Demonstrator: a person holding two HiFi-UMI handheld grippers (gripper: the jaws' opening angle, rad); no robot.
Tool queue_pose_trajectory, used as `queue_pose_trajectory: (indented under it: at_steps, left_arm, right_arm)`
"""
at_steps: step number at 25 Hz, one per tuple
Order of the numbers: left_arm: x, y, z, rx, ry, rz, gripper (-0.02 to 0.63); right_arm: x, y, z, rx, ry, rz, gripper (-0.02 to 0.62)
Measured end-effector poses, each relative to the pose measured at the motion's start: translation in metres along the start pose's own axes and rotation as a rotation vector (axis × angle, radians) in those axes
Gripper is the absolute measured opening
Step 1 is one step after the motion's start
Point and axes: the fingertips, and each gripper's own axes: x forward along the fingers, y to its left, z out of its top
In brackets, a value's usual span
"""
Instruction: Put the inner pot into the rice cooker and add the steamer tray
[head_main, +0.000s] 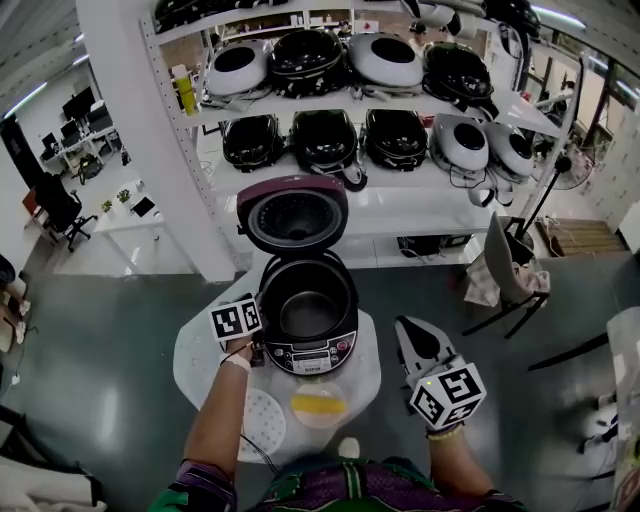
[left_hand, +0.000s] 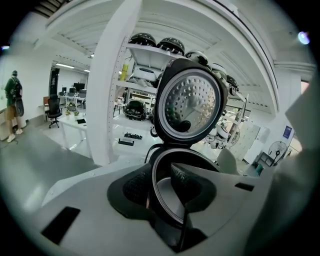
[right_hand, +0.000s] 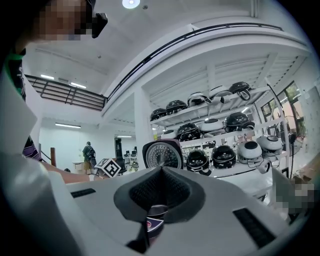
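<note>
The rice cooker (head_main: 312, 358) stands on a small round white table (head_main: 200, 362) with its lid (head_main: 292, 213) swung up. The dark inner pot (head_main: 305, 312) sits inside it. My left gripper (head_main: 262, 345) hovers at the cooker's left rim. In the left gripper view, my left gripper (left_hand: 160, 185) is open. The pot's rim (left_hand: 153, 197) runs through the gap and neither pad presses on it. The white perforated steamer tray (head_main: 262, 420) lies flat on the table in front. My right gripper (head_main: 408, 328) is shut and empty, held to the right of the cooker.
A yellow-and-white dish (head_main: 318, 403) lies beside the steamer tray. Behind the table, white shelves (head_main: 330, 175) carry several other rice cookers. A chair (head_main: 505, 270) stands to the right. A person (left_hand: 11, 105) stands far off at the left.
</note>
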Motion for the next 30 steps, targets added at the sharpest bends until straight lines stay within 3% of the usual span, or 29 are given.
queue_pose_trajectory:
  at_steps: [12,23,30]
  left_arm:
    - [-0.08,0.007,0.012,0.02,-0.105,-0.052,0.132]
    - [-0.2,0.024,0.036,0.061,-0.269,-0.098,0.131]
    - [-0.286,0.019,0.033,0.146,-0.39,-0.148,0.13]
  right_arm:
    - [-0.013,0.052,0.031,-0.053,-0.033,-0.045,0.006]
    - [-0.024,0.12,0.062,-0.07,-0.079,-0.074,0.006]
    - [-0.03,0.181,0.063,-0.093,-0.081,-0.044,0.006]
